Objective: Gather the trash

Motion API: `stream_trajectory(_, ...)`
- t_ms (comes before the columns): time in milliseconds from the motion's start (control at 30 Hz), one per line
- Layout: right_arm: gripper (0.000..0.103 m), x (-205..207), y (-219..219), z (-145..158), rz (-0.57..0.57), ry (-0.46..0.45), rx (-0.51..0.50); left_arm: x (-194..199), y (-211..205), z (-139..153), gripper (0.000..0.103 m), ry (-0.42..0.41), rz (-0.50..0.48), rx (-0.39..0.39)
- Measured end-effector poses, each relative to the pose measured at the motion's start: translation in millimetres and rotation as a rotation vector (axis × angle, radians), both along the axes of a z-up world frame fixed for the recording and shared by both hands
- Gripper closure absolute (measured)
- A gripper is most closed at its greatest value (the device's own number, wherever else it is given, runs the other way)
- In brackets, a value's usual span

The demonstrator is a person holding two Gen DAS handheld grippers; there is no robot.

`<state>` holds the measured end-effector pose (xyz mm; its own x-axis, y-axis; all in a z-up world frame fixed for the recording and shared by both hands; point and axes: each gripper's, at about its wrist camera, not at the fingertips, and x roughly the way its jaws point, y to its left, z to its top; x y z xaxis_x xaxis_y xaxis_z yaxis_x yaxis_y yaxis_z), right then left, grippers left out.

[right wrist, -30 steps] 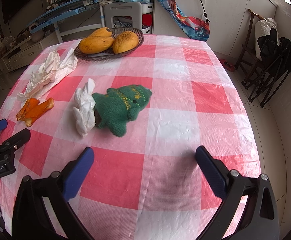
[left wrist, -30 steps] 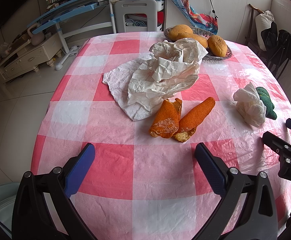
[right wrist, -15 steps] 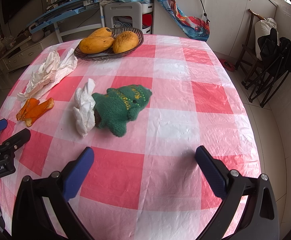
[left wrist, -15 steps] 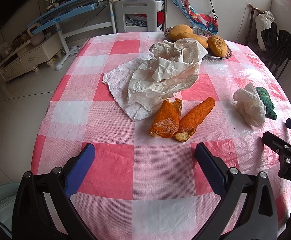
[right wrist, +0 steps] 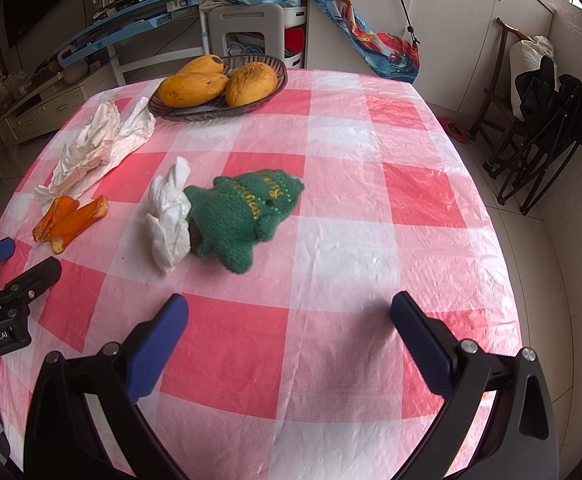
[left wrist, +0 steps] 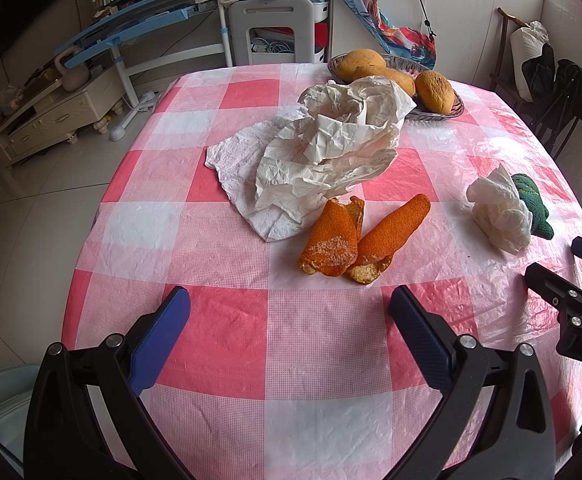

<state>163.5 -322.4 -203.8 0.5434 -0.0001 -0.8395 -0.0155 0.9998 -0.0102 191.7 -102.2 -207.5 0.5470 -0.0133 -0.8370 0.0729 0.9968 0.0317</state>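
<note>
Still, I am seeing nothing shifting: left gripper (left wrist: 289, 340) and right gripper (right wrist: 289, 340) are hovering, fingers spread, while basket (right wrist: 267, 94) is holding three mangoes (right wrist: 193, 89).

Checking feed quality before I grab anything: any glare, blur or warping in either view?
Left wrist: sharp, strong fisheye bending at edges, mild sheen on the tablecloth far right. Right wrist: sharp too, glare on the white squares, soft shadow under the right claw.
</note>
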Motion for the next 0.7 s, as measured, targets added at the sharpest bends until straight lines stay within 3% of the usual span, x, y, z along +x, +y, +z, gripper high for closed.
stream_trajectory(700, 0.006, 0.2, 0.1, -0.1, 0.000, 0.000, 0.000, -0.1, -0.3, -0.1, 0.006, 0.000, 0.000, 0.000)
